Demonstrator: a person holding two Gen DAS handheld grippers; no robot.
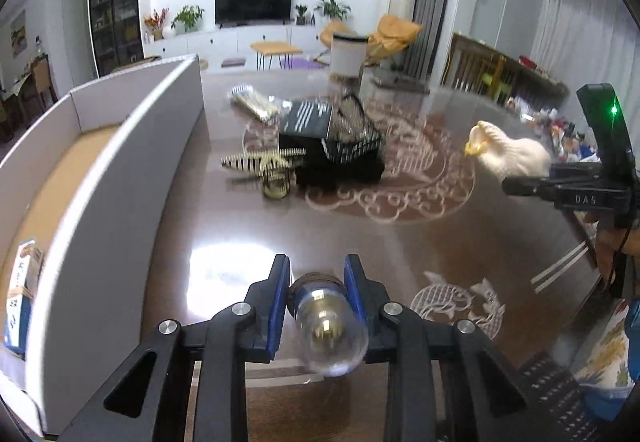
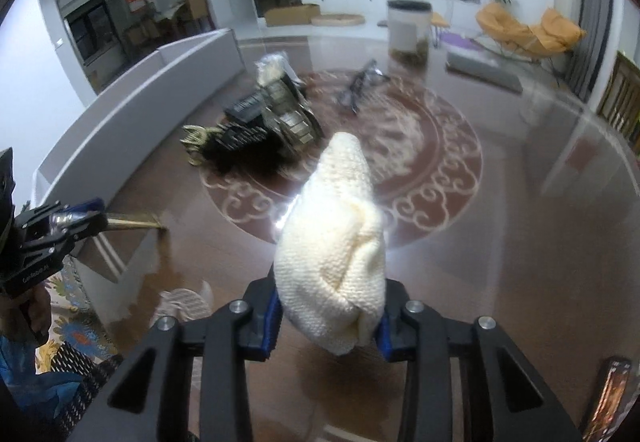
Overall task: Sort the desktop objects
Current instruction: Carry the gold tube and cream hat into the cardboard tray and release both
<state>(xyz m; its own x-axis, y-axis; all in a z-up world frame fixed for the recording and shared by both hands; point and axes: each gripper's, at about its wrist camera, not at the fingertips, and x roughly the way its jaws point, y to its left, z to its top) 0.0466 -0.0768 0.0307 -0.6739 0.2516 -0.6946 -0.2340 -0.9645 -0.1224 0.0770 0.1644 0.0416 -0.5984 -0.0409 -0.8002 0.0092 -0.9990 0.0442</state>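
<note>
The left gripper (image 1: 318,278) is clamping a clear bulb-shaped bottle (image 1: 328,326) above the table (image 1: 400,242), while the right gripper (image 2: 326,316) is pinching a cream knitted toy (image 2: 340,242). Sorting is looking barely under way: only a small carton (image 1: 24,282) is lying in the white box (image 1: 120,178), and a pile (image 1: 320,138) is waiting mid-table. Only the left wrist view is showing the toy's yellow beak, possibly a duck's.

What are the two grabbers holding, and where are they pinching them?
The left gripper pinches a clear light bulb by its metal base. The right gripper squeezes a cream knitted toy at its near, wider end.
</note>
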